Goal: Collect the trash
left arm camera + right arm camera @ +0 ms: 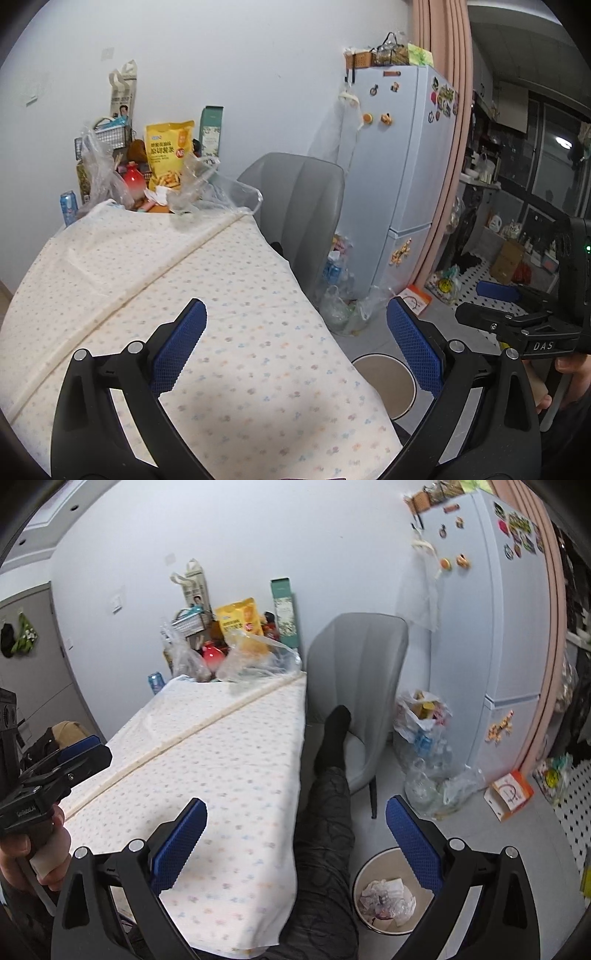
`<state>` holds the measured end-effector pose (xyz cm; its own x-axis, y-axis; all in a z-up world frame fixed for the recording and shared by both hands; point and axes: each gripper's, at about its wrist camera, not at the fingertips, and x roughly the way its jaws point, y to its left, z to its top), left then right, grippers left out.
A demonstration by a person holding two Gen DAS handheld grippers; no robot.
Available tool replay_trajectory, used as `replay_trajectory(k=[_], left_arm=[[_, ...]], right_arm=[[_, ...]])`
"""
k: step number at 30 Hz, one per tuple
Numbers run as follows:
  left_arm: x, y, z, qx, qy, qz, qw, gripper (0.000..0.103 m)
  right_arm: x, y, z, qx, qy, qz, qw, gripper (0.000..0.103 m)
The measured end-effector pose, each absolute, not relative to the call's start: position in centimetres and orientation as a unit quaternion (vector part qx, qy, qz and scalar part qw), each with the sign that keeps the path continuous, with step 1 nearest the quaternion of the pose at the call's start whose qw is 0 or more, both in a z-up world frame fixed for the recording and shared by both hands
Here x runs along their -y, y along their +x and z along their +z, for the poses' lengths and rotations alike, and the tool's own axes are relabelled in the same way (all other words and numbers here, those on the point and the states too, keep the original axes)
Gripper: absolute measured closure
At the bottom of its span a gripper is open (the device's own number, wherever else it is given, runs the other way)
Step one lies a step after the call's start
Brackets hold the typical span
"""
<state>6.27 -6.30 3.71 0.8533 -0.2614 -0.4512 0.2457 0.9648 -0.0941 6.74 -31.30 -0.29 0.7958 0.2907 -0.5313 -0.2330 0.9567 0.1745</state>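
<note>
Cloth-covered tabletop (pixel 207 746), nearest span bare. Left hand-held gripper (pixel 295 347) and right hand-held gripper (pixel 295 827): both spread wide, holding nothing, well short of any trash. Waste bin (pixel 364 871): on the floor beside the tabletop, part-filled with crumpled paper. Far end: loose clear plastic bags (pixel 255 661) among snack pouch (pixel 242 624), red pot (pixel 212 656), drink can (pixel 155 681). Risk: thin film offers poor purchase and may slip, or snag and topple neighbours; keepable goods could be mistaken for trash.
</note>
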Motion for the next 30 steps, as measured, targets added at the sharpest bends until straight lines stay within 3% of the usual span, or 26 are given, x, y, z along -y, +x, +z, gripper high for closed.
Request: replay_trajectory(k=[30], left_arm=[[1.4,1.2,6.3,-0.212,-0.035,-0.063,0.975,0.006]], right_arm=[[29.0,3.6,1.4,-0.267,0.035,0.158,0.950,0.008]])
